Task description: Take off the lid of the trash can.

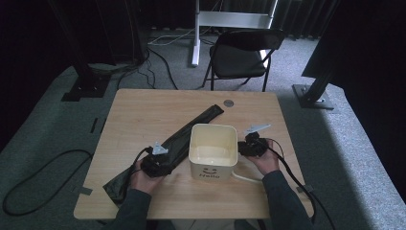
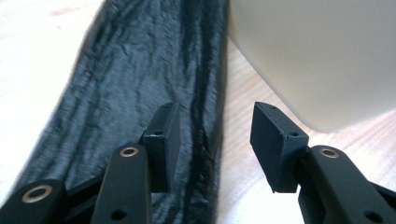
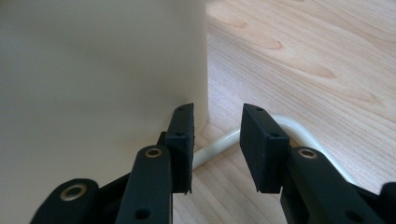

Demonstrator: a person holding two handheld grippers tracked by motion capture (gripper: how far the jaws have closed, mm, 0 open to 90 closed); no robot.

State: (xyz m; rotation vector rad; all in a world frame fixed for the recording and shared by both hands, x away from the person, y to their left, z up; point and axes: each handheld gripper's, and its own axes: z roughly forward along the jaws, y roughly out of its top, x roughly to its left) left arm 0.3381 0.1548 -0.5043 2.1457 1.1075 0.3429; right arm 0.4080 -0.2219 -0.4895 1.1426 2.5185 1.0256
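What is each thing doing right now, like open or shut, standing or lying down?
Left claw: open, holding nothing, over the black bag.
Right claw: open, holding nothing, beside the bin.
Cream bin: upright, open top, looks empty.
Bin's handle: lying flat on the table.
Black bag: flat, stretched across the table.
Folding chair: unfolded, empty.

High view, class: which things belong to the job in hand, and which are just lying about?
In the job: cream bin, black bag, left gripper, right gripper.
Lying about: folding chair, small round disc on the table, floor cables.
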